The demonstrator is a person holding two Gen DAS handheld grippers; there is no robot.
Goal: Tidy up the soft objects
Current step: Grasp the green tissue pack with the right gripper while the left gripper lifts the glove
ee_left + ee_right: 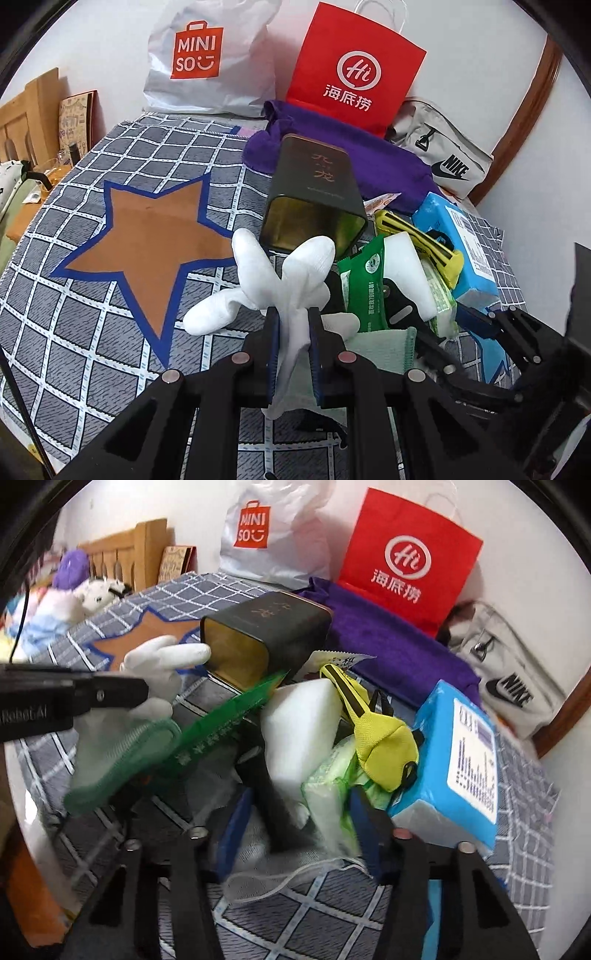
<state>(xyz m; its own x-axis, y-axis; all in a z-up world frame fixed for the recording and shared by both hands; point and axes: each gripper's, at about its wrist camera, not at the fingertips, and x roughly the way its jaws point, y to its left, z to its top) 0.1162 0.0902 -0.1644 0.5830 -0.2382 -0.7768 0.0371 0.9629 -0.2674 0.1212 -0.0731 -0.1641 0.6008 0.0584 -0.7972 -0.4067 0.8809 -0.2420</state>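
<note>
Progress looks early, by my reading: most soft things sit in one jumble beside the tin (314,206), which lies on its side on the checked cloth (92,302).

The left gripper (291,332) is clenched on a white glove (273,273), lifted just in front of the tin's open mouth, its fingers splayed upward. That glove seems the only item taken out of the pile so far.

The right gripper (295,830) stands over the pile to the right of the tin. Its jaws are partly apart, with a black object (273,794) and a green tissue pack (328,786) between them; the blur hides whether the pads press on either, so I cannot tell if it grasps anything.

Left to sort, right of the tin: white sponge (303,731), yellow pouch (384,746), blue pack (454,760), green wipes packet (360,280). A purple towel (388,166) lies behind the tin, untouched.
</note>
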